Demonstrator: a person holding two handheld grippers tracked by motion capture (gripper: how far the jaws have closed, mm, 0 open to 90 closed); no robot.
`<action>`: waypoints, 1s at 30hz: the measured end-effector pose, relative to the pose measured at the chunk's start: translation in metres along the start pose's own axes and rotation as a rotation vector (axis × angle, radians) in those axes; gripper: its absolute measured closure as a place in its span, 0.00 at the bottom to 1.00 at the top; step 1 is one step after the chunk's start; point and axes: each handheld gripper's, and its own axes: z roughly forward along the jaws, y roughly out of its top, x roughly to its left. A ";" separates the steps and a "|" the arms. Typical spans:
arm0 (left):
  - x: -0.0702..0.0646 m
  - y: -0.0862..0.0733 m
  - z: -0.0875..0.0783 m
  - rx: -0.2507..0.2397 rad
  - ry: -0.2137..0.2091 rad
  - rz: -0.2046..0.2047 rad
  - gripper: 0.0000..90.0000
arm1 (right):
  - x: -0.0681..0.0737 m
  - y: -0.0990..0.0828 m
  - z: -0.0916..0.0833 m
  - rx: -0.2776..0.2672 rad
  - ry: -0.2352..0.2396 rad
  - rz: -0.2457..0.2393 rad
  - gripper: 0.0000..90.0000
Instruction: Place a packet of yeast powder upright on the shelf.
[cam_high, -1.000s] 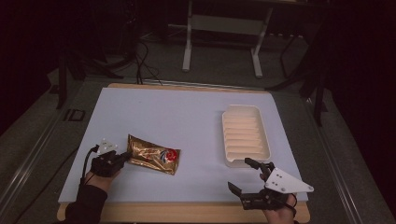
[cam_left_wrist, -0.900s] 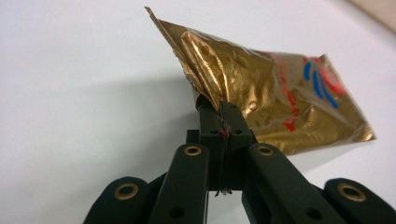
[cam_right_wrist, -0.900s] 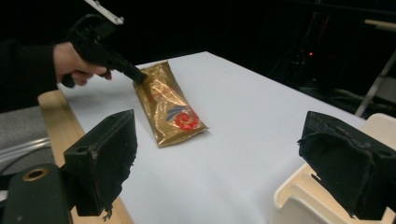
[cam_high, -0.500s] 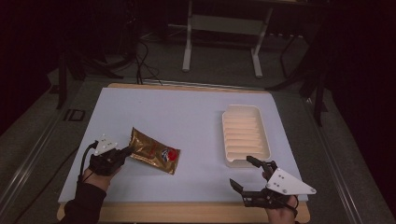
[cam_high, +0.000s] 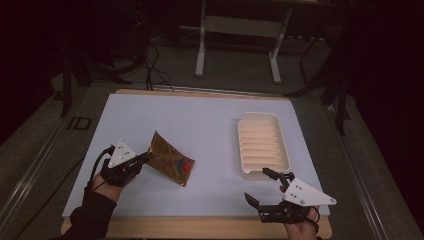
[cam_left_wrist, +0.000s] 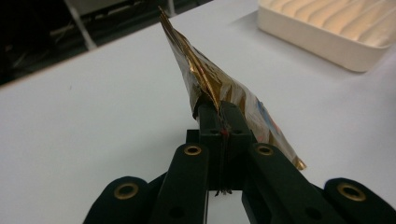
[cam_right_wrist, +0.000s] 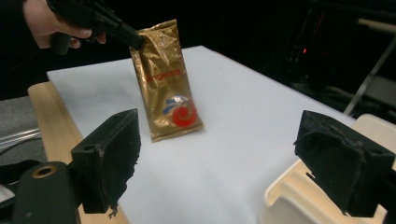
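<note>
A gold foil packet (cam_high: 170, 159) with a red mark lies tilted at the table's left front, one end raised. My left gripper (cam_high: 146, 157) is shut on the packet's near edge. In the left gripper view the packet (cam_left_wrist: 219, 88) rises from between the closed jaws (cam_left_wrist: 222, 123). In the right gripper view the packet (cam_right_wrist: 167, 81) hangs from the other gripper, its lower end touching the white surface. My right gripper (cam_high: 260, 186) stands open near the front edge, with nothing between its fingers (cam_right_wrist: 112, 154).
A cream ribbed tray (cam_high: 262, 145) sits on the right of the white table top (cam_high: 200, 125), just beyond my right gripper. A wooden border (cam_high: 200, 227) runs along the front. Dark floor, cables and a metal stand lie beyond.
My left gripper has lifted the packet's near end, tipping it up and swinging it slightly right. The right gripper has drifted a little toward the front edge.
</note>
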 end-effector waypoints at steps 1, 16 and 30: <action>0.000 0.000 0.000 0.000 0.000 0.000 1.00 | -0.001 0.000 -0.001 -0.009 -0.011 -0.010 0.16; -0.020 0.041 -0.010 -0.032 -0.201 0.273 1.00 | -0.017 0.034 0.003 0.017 0.076 -0.125 0.16; -0.039 0.062 -0.014 -0.099 -0.313 0.377 1.00 | -0.025 0.071 0.055 0.246 0.399 -0.205 0.17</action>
